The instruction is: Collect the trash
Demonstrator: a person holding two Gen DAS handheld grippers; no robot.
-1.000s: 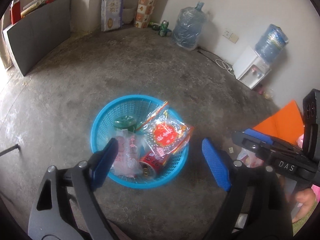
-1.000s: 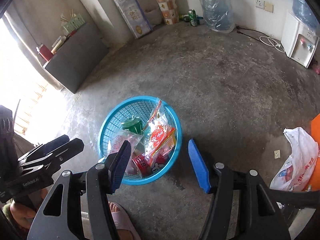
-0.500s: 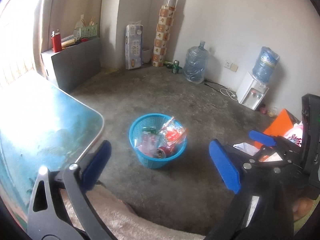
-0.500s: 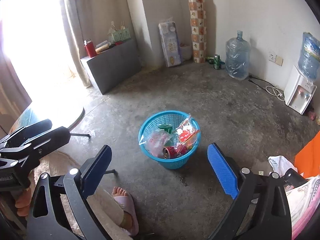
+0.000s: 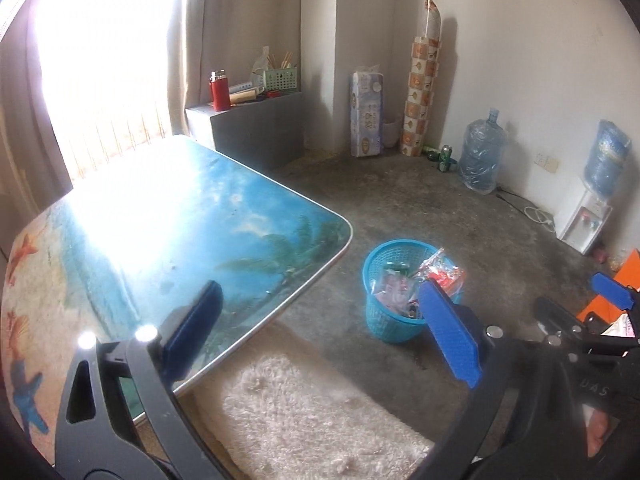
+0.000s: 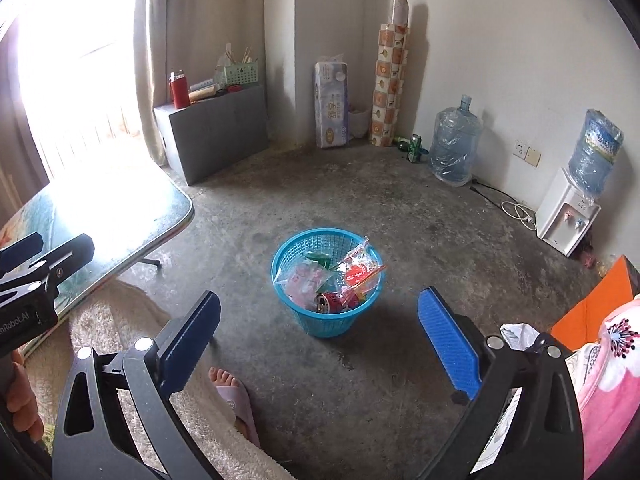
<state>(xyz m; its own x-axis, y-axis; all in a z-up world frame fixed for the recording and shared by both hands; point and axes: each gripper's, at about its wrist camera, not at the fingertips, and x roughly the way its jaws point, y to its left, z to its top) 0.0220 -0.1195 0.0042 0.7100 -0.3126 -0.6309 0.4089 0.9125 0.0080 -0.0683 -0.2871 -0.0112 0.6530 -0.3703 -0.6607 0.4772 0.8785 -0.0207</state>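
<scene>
One blue basket [image 6: 327, 285] stands on the floor, holding two cans, one red [image 6: 329, 302] and one green [image 6: 318, 258], and two clear wrappers, one pinkish [image 6: 305, 280] and one red-printed [image 6: 356, 270]. Two water jugs show: one on the floor [image 6: 454, 148], one on the single dispenser [image 6: 566, 216]. One more green can [image 6: 415, 148] stands by the wall. One table [image 5: 256, 216], one grey box [image 6: 218, 130], one red flask [image 6: 180, 90], two grippers: left [image 5: 320, 328], right [image 6: 320, 344].

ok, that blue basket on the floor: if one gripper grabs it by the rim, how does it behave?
The blue basket is thin mesh plastic, so the rim would probably flex. It holds only wrappers and a can, so it is likely light. It narrows toward the base, so a push near the top might tip it.
</scene>
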